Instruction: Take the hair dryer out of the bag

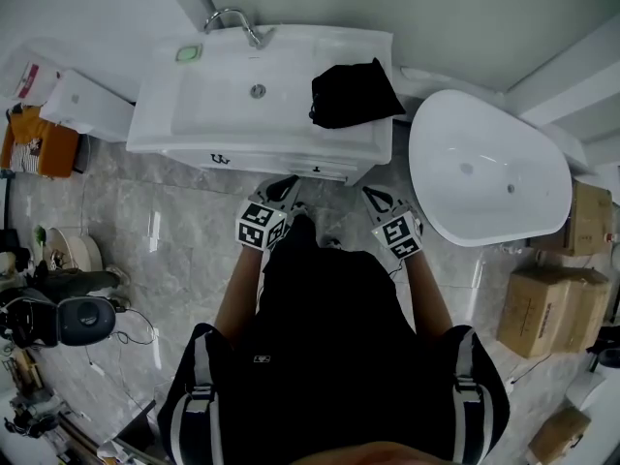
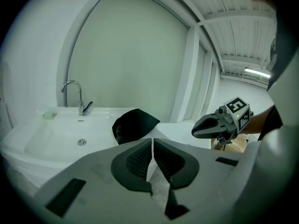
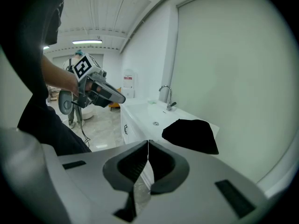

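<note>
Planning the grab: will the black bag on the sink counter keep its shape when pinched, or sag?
The black bag looks like soft, slumped cloth, so it probably sags. Its bulge suggests something solid inside, so likely weighty.

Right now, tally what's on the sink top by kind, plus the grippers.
Black bag: 1
Faucet: 1
Small green item: 1
Grippers: 2, left gripper and right gripper, both shut
Total: 5

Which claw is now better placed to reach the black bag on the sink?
Probably the right claw: the black bag lies toward its side of the sink, farther from the left claw.
</note>
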